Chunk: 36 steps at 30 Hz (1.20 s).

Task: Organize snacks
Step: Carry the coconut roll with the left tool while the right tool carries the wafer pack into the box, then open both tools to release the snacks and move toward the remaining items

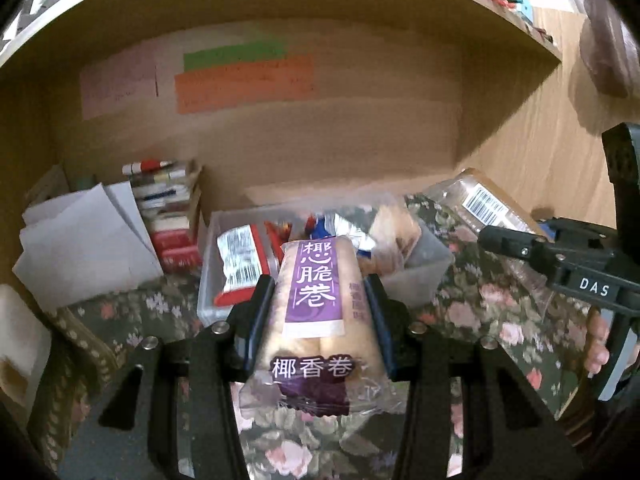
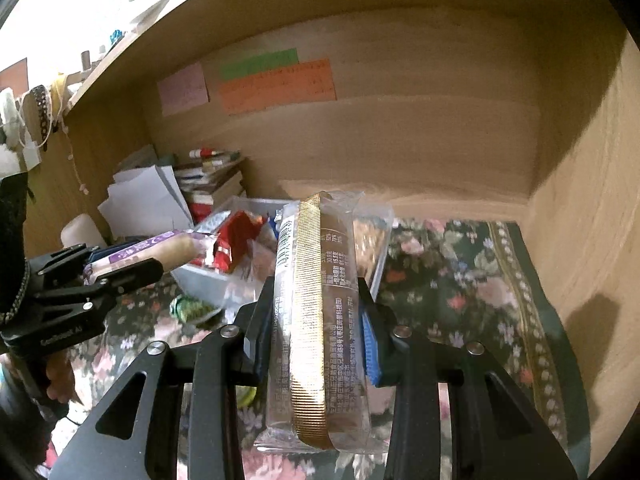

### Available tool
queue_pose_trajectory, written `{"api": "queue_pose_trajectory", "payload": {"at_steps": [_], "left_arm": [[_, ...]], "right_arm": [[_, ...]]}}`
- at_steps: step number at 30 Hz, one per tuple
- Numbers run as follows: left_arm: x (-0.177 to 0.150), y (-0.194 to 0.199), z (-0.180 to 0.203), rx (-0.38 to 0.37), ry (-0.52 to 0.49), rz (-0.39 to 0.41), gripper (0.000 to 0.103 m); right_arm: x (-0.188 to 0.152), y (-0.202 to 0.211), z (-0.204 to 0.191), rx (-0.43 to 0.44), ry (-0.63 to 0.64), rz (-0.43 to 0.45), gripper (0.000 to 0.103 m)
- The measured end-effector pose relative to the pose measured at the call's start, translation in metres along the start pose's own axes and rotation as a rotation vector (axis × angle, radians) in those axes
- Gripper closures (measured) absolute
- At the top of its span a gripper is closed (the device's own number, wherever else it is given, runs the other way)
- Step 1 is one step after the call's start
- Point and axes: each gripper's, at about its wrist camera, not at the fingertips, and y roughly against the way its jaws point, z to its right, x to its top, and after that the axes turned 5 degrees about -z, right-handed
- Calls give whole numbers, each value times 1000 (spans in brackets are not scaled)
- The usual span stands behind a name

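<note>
My left gripper (image 1: pixel 318 292) is shut on a purple-labelled coconut roll packet (image 1: pixel 314 296) and holds it above the floral cloth, just in front of a clear plastic bin (image 1: pixel 424 276) with several snack packs in it. The same packet (image 2: pixel 160 252) shows in the right wrist view, held by the left gripper (image 2: pixel 120 268). My right gripper (image 2: pixel 318 296) is shut on a clear biscuit packet with a gold seam (image 2: pixel 320 312), held on edge near the bin (image 2: pixel 200 280). In the left wrist view that packet (image 1: pixel 480 204) sits at the right with the right gripper (image 1: pixel 504 240).
All this is inside a wooden shelf recess with coloured paper notes (image 1: pixel 244 76) on the back wall. White folded paper (image 1: pixel 84 240) and a stack of books (image 1: pixel 172 208) stand at the back left. A floral cloth (image 2: pixel 460 280) covers the shelf floor.
</note>
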Motion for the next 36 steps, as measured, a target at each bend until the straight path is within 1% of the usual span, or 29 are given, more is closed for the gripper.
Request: {"api": "queue_pose_trajectory", "payload": {"at_steps": [6, 12, 21, 26, 28, 31, 33, 35, 36], "left_arm": [[22, -16, -1, 9, 3, 24, 58], [38, -41, -4, 5, 8, 33, 58], [48, -90, -16, -9, 35, -35, 58], [50, -105, -16, -7, 32, -54, 58], [50, -107, -15, -14, 34, -64, 58], [50, -106, -15, -27, 43, -71, 57], [51, -103, -16, -35, 49, -68, 54], [51, -93, -16, -44, 59, -53, 48], [51, -87, -16, -46, 60, -43, 47]], "right_arm": [[22, -18, 2, -3, 16, 6, 70], [42, -47, 7, -4, 20, -23, 70], [55, -95, 9, -11, 41, -114, 70], [53, -113, 11, -19, 42, -160, 70], [53, -116, 13, -22, 39, -165, 67], [55, -111, 14, -28, 39, -146, 66], [57, -105, 14, -40, 48, -128, 63], [58, -96, 13, -47, 54, -109, 58], [58, -93, 13, -49, 56, -103, 57]]}}
